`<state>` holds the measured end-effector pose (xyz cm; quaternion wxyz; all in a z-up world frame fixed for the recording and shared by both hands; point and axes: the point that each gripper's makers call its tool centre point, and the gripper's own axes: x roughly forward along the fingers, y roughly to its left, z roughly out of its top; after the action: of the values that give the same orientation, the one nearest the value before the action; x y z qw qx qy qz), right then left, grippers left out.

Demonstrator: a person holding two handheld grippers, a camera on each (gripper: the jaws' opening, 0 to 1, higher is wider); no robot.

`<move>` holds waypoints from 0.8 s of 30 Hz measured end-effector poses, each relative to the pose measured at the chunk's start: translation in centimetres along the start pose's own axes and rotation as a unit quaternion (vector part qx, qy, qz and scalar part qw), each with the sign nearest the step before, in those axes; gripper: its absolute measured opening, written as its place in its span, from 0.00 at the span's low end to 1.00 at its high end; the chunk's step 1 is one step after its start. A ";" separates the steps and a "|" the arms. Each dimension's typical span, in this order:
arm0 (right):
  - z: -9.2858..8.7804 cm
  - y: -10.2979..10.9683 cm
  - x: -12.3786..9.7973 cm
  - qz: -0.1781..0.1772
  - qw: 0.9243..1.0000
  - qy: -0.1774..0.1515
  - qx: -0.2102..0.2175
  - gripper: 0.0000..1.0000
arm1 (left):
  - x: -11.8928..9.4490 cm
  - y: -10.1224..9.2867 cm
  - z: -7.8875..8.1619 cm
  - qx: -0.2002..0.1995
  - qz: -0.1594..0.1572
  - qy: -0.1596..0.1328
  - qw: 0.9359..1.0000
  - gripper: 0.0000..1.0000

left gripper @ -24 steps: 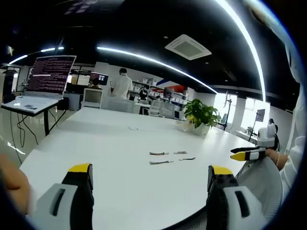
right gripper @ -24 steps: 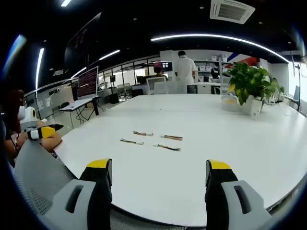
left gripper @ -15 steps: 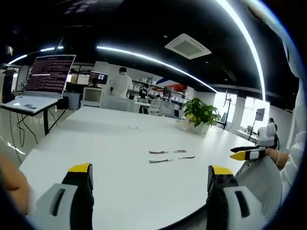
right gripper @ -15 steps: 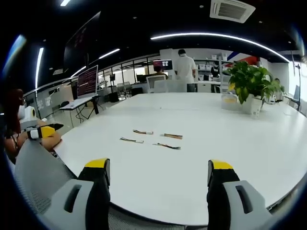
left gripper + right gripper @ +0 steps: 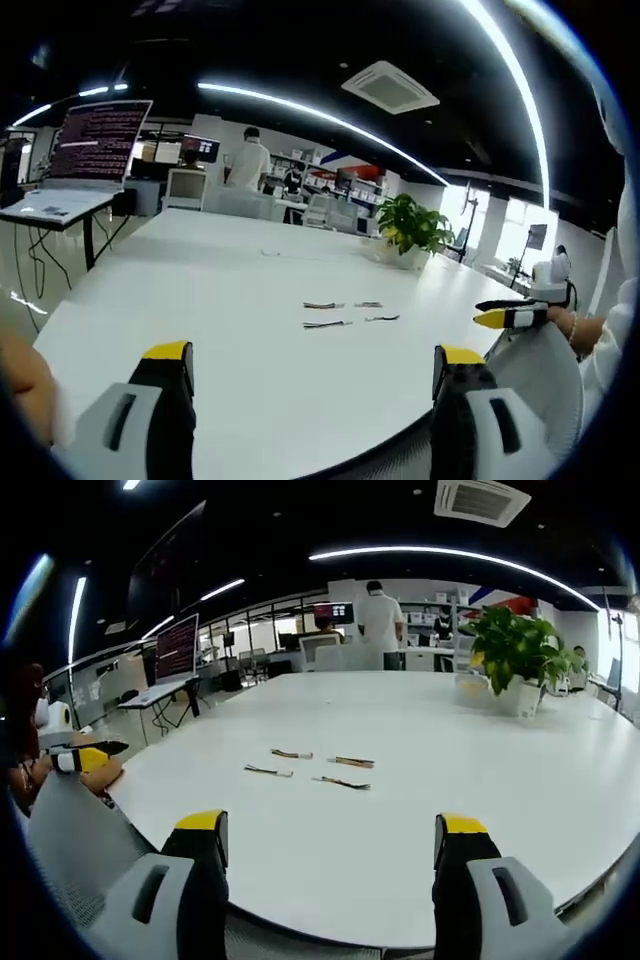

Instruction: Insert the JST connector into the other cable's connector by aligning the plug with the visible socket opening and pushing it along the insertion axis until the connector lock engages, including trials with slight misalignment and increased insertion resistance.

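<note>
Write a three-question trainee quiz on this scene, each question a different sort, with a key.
1. True or false: the right gripper is shut on a cable.
2. Multiple choice: how many short cables lie on the white table in the right gripper view? A) one B) two C) four
3. Fill in: near the table's far edge stands a potted ____.

Key:
1. False. Both it and the left gripper are open and empty, short of the cables.
2. C.
3. Plant.
</note>
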<state>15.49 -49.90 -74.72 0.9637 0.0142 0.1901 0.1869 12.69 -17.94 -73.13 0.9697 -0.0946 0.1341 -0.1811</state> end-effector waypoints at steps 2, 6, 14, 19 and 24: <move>0.0 -0.1 0.0 -0.003 1.000 -0.001 0.000 0.83 | -0.1 0.2 0.1 0.001 0.003 -0.005 1.000 0.99; 0.1 -0.1 0.0 -0.003 1.000 -0.002 0.002 0.82 | -0.1 0.4 -0.1 0.000 0.004 -0.001 1.000 0.99; 0.1 -0.5 0.0 -0.005 1.000 -0.005 0.010 0.80 | 0.0 0.2 -0.4 -0.003 -0.006 0.012 1.000 0.99; -0.2 -0.4 0.1 -0.003 1.000 0.008 0.004 0.80 | 0.3 0.5 -0.4 0.005 -0.014 0.023 1.000 0.99; -0.2 -0.4 0.2 -0.001 1.000 0.009 0.005 0.80 | 0.7 0.6 0.2 0.015 -0.016 0.025 0.999 0.99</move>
<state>15.68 -50.21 -75.05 0.9620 0.0166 0.2000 0.1850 13.61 -17.59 -73.27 0.9644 -0.0774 0.1537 -0.2008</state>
